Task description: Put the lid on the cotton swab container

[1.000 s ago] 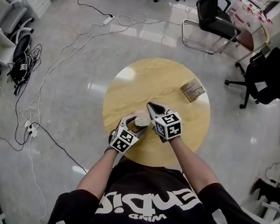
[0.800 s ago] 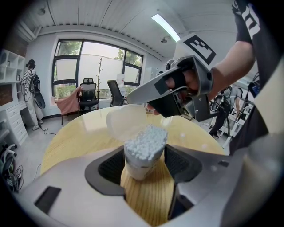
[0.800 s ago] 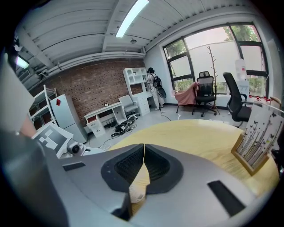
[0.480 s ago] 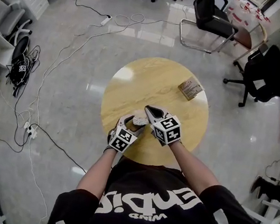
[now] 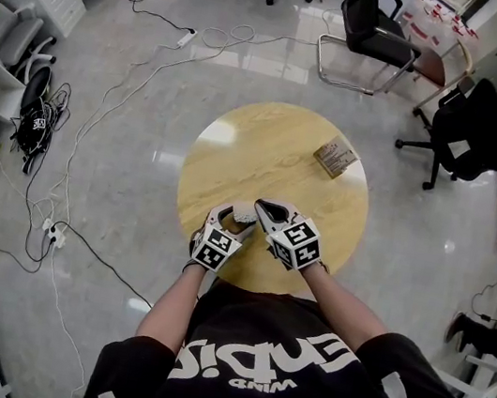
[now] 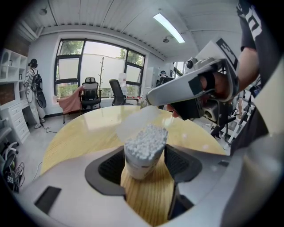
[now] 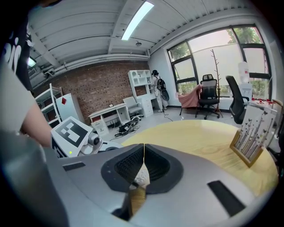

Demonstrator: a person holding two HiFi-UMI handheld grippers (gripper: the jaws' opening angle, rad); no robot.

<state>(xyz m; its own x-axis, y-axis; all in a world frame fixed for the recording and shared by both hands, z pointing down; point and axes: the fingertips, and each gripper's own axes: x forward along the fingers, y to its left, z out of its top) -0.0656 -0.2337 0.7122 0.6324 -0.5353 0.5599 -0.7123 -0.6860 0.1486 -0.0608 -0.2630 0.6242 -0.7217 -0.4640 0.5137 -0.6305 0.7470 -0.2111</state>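
The cotton swab container (image 6: 143, 166) is a small round tub packed with white swabs, its top uncovered. It stands between the pads of my left gripper (image 6: 145, 150), which is shut on it just above the round wooden table (image 5: 277, 146). A clear, translucent lid (image 6: 136, 123) hangs tilted at the tub's far rim, pinched at the tips of my right gripper (image 6: 153, 98). In the right gripper view the jaws meet at their tips (image 7: 143, 148), and the swabs (image 7: 141, 176) show through the gap below. In the head view both grippers (image 5: 238, 223) (image 5: 264, 209) meet at the table's near edge.
A small wooden rack (image 5: 335, 156) stands on the table's far right part (image 7: 248, 142). Office chairs (image 5: 377, 35), cables on the floor (image 5: 101, 120) and white shelving (image 5: 4, 74) surround the table.
Both hands have drawn slightly nearer to the person, still together. The right gripper's tip has edged left, closer over the container.
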